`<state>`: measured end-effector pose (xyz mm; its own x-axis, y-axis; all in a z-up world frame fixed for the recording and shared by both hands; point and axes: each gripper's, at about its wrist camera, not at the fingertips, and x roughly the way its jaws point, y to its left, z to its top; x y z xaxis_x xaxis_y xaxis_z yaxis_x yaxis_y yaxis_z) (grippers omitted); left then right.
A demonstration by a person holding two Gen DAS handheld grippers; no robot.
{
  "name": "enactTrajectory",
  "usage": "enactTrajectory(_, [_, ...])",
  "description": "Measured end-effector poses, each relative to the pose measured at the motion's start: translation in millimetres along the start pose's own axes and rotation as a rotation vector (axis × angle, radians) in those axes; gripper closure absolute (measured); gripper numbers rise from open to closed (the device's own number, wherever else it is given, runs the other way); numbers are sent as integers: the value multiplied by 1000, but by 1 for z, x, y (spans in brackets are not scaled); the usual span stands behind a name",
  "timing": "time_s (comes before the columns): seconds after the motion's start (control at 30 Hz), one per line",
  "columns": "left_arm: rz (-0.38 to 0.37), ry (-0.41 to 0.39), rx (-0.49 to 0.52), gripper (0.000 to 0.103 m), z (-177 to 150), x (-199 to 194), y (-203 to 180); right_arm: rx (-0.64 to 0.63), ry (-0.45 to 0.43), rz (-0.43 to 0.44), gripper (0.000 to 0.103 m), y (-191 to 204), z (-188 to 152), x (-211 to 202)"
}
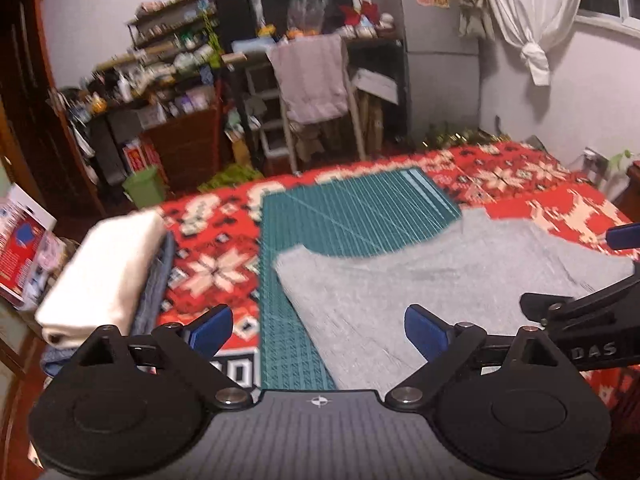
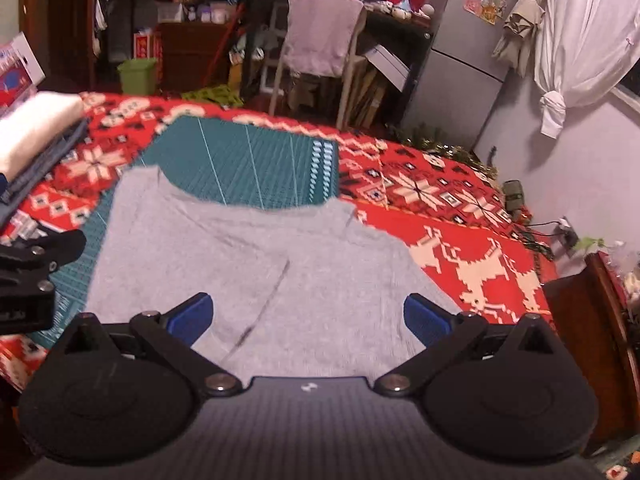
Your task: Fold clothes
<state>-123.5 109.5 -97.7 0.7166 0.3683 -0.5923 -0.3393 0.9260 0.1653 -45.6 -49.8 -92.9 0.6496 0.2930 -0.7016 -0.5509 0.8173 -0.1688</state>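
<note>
The grey garment (image 2: 248,264) lies partly folded on the green mat (image 2: 248,156); both tongs, left (image 1: 318,330) and right (image 2: 308,314), hover apart, so each should pinch an edge evenly.

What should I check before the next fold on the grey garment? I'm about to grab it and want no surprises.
1. Left gripper open and empty: ok, its jaws are spread with nothing between them.
2. Right gripper open and empty: ok, likewise.
3. Grey garment lying flat: mostly ok; a crease runs diagonally across it.
4. Garment sits on the green cutting mat: not ok; its right part overhangs onto the red patterned blanket.
5. Folded stack apart from the garment: ok, blanket shows between them.
6. Near hem position: cannot tell, hidden below the gripper bodies.
</note>
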Motion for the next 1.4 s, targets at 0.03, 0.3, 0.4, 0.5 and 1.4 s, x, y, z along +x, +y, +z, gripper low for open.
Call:
enactTrajectory(0.03, [8, -7, -4, 9, 1, -1, 1, 15, -6, 12, 0, -2, 1, -3])
enactTrajectory(0.3, [-87, 53, -69, 9, 9, 1, 12, 52, -11, 43, 0, -17, 7, -13])
enactTrajectory(0.4, [-71, 11, -57, 9, 6, -2, 9, 48, -31, -3, 1, -19, 7, -11])
enactTrajectory(0.5, [-93, 25, -95, 12, 3, 0, 10, 64, -15, 19, 1, -18, 5, -6])
enactTrajectory(1.4, [-178, 150, -242, 20, 1, 31, 42, 70, -11, 137, 8, 1, -1, 26])
